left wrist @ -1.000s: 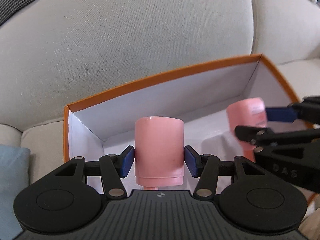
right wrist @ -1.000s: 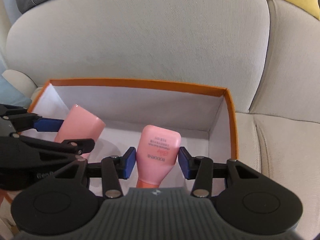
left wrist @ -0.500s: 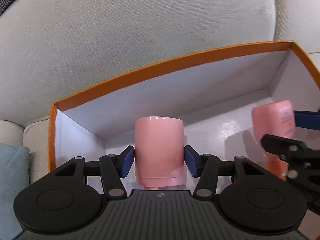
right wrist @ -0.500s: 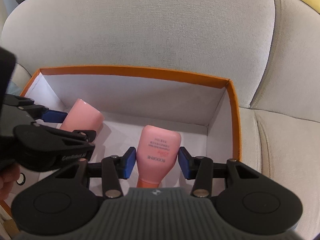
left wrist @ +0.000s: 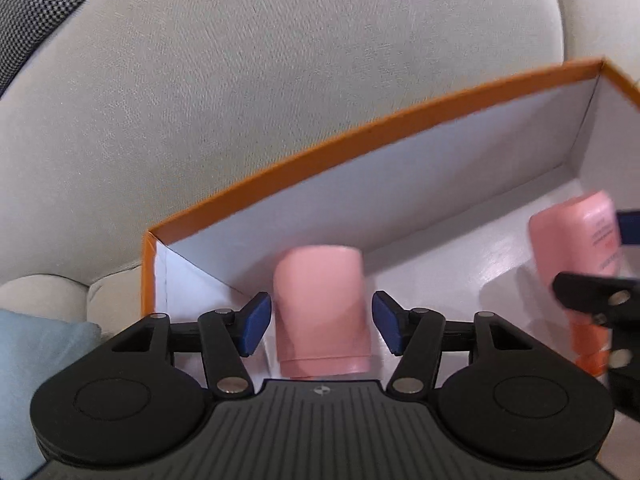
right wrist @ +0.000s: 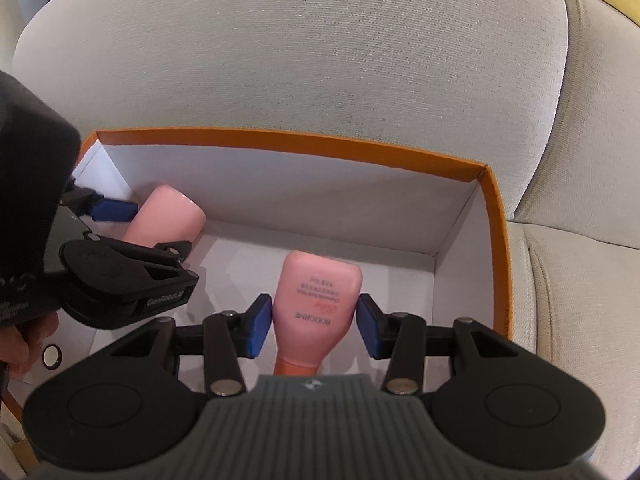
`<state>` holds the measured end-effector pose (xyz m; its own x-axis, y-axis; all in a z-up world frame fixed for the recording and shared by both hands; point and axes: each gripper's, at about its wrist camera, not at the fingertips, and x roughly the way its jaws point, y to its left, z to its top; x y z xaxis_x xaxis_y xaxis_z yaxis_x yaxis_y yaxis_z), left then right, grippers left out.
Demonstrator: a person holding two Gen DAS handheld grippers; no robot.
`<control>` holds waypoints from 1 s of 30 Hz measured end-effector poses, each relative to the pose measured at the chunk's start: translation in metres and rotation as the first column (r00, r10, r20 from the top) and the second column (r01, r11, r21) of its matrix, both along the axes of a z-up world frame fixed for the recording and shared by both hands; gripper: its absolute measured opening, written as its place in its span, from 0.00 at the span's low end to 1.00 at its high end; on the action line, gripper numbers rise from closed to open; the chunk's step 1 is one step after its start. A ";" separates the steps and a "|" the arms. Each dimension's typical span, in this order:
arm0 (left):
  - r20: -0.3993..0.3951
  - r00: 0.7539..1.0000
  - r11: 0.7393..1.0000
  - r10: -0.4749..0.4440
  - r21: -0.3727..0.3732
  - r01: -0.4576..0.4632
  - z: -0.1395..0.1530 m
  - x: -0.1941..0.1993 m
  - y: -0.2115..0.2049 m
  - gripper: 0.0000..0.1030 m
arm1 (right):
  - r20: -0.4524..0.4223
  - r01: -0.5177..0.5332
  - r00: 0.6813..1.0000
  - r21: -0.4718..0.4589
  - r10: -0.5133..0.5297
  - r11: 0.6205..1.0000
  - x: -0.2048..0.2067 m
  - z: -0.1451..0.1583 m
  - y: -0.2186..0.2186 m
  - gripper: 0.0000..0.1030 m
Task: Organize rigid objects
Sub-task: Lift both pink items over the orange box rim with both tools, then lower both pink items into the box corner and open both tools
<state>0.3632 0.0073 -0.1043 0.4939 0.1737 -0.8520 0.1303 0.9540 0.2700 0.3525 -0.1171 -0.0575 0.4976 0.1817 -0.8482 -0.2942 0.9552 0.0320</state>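
Note:
A white box with an orange rim sits on the sofa seat. My left gripper is open, its blue pads a little apart from a plain pink bottle that stands between them inside the box at its left end; this bottle also shows in the right wrist view. My right gripper has its pads a small gap off a pink printed bottle with an orange cap, upside down in the box's right half, also in the left wrist view.
Beige sofa back cushions rise right behind the box. A light blue cushion lies left of the box. The sofa seat extends to the right. A checked fabric is at the upper left.
Both grippers have lowered the bottles deeper into the box. Both sets of jaws have opened slightly off the bottles they were gripping.

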 end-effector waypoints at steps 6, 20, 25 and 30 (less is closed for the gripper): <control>0.032 0.999 0.991 0.021 -0.133 -0.017 0.038 -0.015 0.027 0.72 | -0.003 0.005 1.000 0.013 -0.005 1.000 -0.001 0.003 0.000 0.46; 0.019 0.980 0.907 0.198 -0.384 -0.176 0.083 -0.040 0.119 0.46 | -0.072 -0.027 0.997 0.084 0.034 0.996 0.006 0.002 0.040 0.47; -0.018 0.981 0.875 0.193 -0.449 -0.180 0.070 -0.036 0.125 0.28 | -0.078 -0.029 0.996 0.083 0.036 0.996 0.024 -0.006 0.051 0.46; -0.033 0.984 0.848 0.175 -0.503 -0.168 0.063 -0.036 0.128 0.20 | -0.098 -0.012 0.995 0.094 0.021 0.996 0.043 -0.014 0.072 0.46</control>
<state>0.3273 0.1354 -0.0408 0.5081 -0.1923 -0.8396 -0.0480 0.9669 -0.2505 0.3953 -0.0454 -0.0712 0.4085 0.2698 -0.8720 -0.3010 0.9417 0.1503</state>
